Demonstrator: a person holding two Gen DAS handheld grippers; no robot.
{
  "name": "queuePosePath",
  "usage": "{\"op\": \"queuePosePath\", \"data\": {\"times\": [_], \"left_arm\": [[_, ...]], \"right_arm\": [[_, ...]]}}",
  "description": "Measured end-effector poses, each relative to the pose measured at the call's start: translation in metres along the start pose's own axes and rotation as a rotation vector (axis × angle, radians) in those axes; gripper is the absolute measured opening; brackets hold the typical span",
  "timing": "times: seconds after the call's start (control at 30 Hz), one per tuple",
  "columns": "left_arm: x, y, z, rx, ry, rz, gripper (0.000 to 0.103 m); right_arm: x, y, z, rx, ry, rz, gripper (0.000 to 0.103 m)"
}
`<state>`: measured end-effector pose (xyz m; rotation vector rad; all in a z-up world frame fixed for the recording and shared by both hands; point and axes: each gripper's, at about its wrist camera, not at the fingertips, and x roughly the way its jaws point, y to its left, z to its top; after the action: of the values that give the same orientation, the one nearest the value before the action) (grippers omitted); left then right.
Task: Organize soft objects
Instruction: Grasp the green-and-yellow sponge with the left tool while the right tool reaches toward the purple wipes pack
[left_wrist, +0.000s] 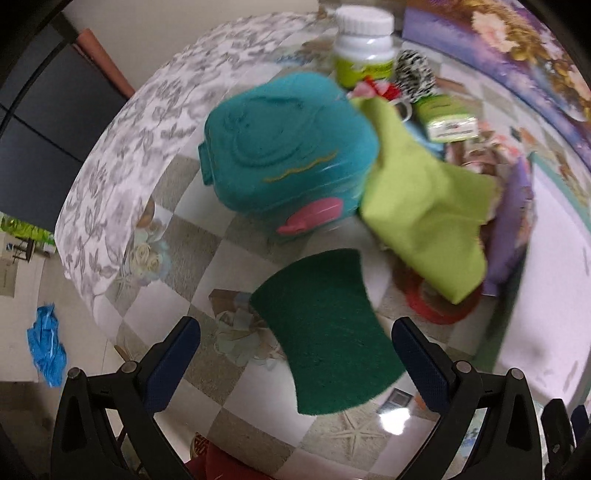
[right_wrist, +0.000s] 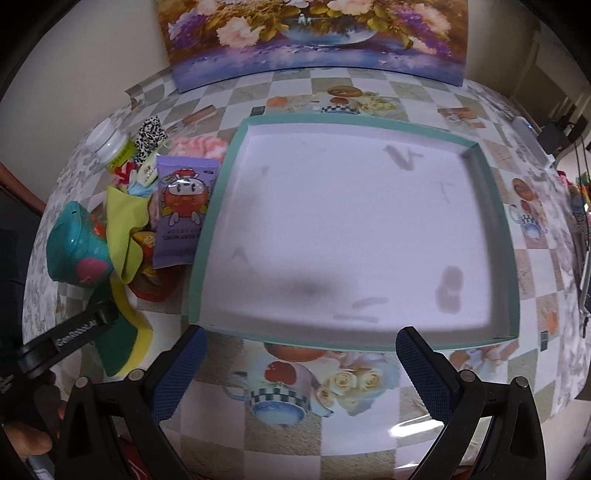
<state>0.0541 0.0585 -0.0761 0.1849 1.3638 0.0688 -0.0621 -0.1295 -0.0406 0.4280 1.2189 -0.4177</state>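
Home: patterned tablecloth (right_wrist: 295, 387), floral painting (right_wrist: 314, 33).

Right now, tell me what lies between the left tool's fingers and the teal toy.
In the left wrist view, the green scouring sponge lies on the checkered tablecloth between the open left tool and the teal toy; bare cloth separates sponge and toy.

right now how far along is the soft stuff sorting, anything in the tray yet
Nothing looks done: the tray holds nothing. In hand: the left gripper is open over the green scouring sponge, not gripping it. The right gripper is open and empty near the tray's front rim. Left: the sponge, the lime cloth and the other soft items in the pile beside the teal container.
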Motion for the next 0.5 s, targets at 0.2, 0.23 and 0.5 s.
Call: {"op": "queuePosePath", "data": {"times": [0.2, 0.23, 0.5], "left_arm": [[0.008, -0.001, 0.003, 0.0, 0.019, -0.006, 0.103], [0.009, -0.001, 0.004, 0.005, 0.018, -0.008, 0.102], [0.018, -0.011, 0.005, 0.041, 0.053, -0.023, 0.075]], "right_arm": [[0.003, 0.008, 0.007, 0.005, -0.006, 0.031, 0.103], [0.003, 0.009, 0.007, 0.006, -0.007, 0.034, 0.103], [0.003, 0.015, 0.01, 0.014, -0.014, 0.038, 0.103]]}}
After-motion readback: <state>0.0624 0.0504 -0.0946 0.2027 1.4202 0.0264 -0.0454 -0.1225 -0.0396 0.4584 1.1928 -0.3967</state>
